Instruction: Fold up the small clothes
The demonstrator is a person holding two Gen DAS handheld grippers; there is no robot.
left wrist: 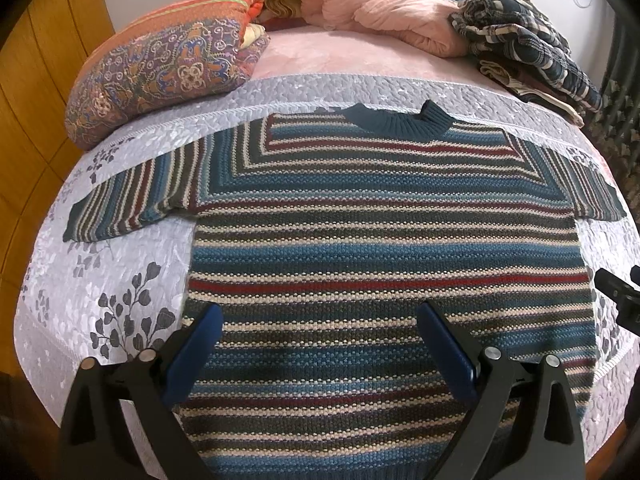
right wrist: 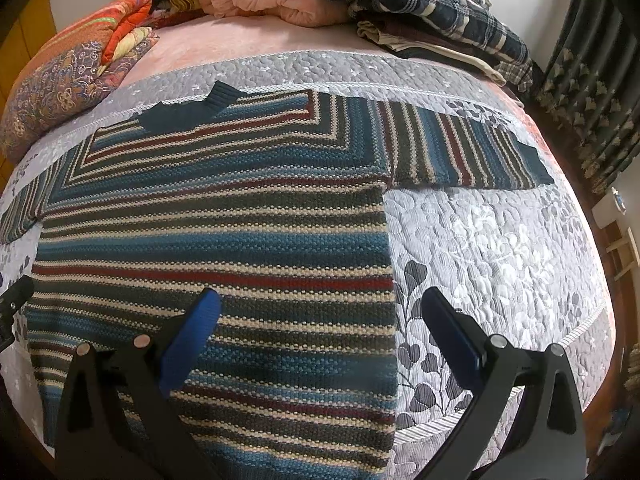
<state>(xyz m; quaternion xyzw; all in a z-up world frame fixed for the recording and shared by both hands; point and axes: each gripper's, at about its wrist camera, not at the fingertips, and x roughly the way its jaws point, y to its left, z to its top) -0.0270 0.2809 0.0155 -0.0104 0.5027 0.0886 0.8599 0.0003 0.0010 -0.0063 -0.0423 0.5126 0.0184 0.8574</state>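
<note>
Both claws, the left gripper point(left wrist: 320, 320) and right gripper point(right wrist: 320, 308), hang wide apart, holding nothing, above the striped sweater point(left wrist: 380, 248), which lies flat on the bed point(left wrist: 120, 280), ready for folding

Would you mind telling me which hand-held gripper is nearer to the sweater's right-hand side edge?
Right. The right hand-held gripper straddles that edge of the sweater; the left hand-held gripper hangs over the sweater's lower left part.
</note>
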